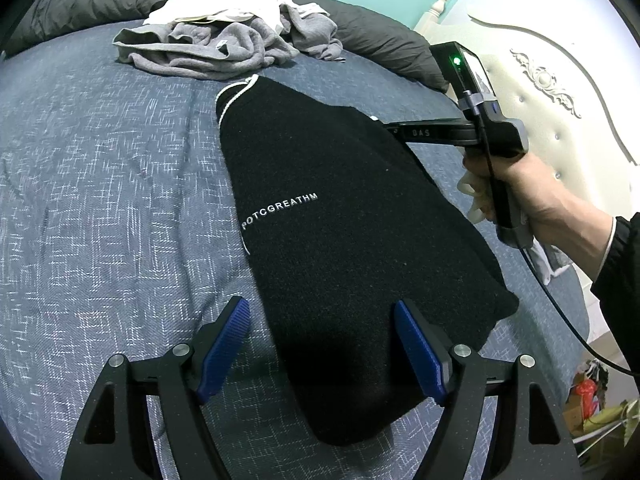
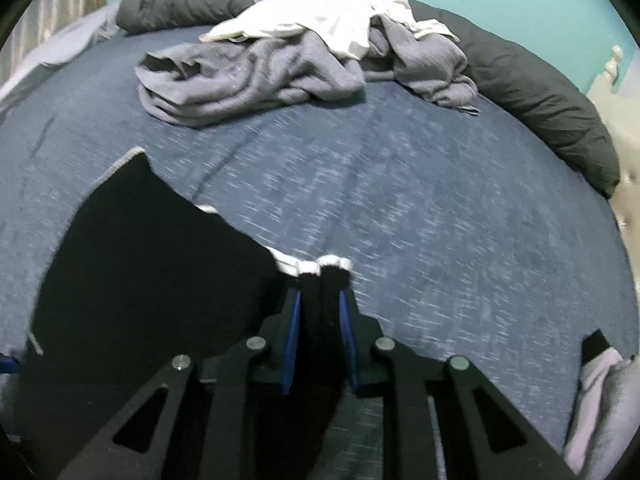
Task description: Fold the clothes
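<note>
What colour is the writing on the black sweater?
White letters on the black sweater. The left wrist view shows them best.

I see the sweater (image 1: 340, 240) lying on the bed (image 1: 100, 200), the clothes pile (image 1: 224, 36) behind it, the headboard (image 1: 560, 92) to its right.

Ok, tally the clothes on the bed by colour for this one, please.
Black: 1, the black garment in front, pinched by the right hand-held gripper.
Grey: 1 crumpled grey heap; separate pieces unclear.
White: 1 white piece on top.
Total: 3
</note>
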`<state>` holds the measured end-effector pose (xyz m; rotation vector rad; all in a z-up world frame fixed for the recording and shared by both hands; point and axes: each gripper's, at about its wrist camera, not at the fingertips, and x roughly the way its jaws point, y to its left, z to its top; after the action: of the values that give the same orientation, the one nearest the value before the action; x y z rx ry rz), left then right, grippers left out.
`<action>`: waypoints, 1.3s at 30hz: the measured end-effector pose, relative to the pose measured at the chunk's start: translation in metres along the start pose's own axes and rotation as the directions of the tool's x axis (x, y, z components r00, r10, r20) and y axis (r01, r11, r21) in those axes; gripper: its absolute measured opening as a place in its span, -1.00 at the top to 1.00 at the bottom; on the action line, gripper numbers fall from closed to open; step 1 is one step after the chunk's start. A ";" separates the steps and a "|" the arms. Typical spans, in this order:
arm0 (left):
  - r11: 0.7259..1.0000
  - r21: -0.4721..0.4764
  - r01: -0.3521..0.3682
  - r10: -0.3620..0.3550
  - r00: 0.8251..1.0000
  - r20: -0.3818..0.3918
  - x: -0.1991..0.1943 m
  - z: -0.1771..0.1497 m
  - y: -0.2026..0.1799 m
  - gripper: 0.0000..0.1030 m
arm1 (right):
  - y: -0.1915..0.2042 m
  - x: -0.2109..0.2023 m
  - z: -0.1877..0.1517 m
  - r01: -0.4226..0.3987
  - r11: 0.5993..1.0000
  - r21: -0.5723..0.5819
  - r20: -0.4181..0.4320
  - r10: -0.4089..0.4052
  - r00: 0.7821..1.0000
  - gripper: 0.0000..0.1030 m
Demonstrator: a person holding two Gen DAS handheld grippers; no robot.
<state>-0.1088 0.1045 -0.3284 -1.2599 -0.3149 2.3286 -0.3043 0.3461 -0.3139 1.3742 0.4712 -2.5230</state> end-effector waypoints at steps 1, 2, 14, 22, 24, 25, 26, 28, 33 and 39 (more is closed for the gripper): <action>1.000 0.000 0.000 0.000 1.000 0.000 0.000 0.000 0.000 -0.53 | -0.001 0.000 -0.001 0.005 1.000 0.002 -0.001 -0.005 1.000 0.68; 1.000 -0.001 0.000 0.000 1.000 0.000 0.000 0.000 0.000 -0.53 | -0.002 0.000 -0.002 0.009 1.000 0.002 0.000 -0.009 1.000 0.74; 1.000 -0.003 -0.002 0.002 1.000 -0.001 0.001 0.001 0.001 -0.54 | 0.018 -0.026 0.004 0.054 0.992 -0.112 0.130 -0.039 0.991 0.76; 1.000 -0.013 -0.013 0.013 1.000 0.002 0.000 0.001 0.000 -0.54 | 0.017 -0.012 0.003 0.018 0.992 -0.126 0.061 -0.011 0.998 0.76; 1.000 -0.020 -0.016 0.016 1.000 0.003 0.000 0.001 0.001 -0.54 | 0.020 -0.011 0.001 0.011 0.991 -0.135 0.054 -0.004 0.999 0.76; 1.000 -0.022 -0.015 0.015 1.000 0.003 0.000 0.001 0.001 -0.54 | 0.022 -0.010 0.000 0.015 0.989 -0.144 0.054 -0.008 0.999 0.79; 1.000 -0.023 -0.014 0.014 1.000 0.003 0.000 0.001 0.001 -0.54 | 0.023 -0.011 -0.001 0.016 0.989 -0.146 0.055 -0.008 0.998 0.91; 1.000 -0.024 -0.014 0.014 1.000 0.003 0.000 0.000 0.001 -0.54 | 0.024 -0.012 -0.002 0.028 0.989 -0.147 0.062 -0.019 0.998 0.93; 1.000 -0.022 -0.014 0.014 1.000 0.003 -0.001 -0.001 0.001 -0.54 | 0.011 -0.022 -0.003 0.065 0.995 -0.070 0.106 -0.057 0.993 0.95; 1.000 -0.023 -0.014 0.014 1.000 0.001 0.000 0.000 0.002 -0.55 | -0.019 -0.011 -0.008 0.072 0.992 0.101 0.064 -0.079 0.995 0.95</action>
<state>-0.1091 0.1032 -0.3295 -1.2757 -0.3357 2.3435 -0.2989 0.3675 -0.3059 1.3228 0.3970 -2.6778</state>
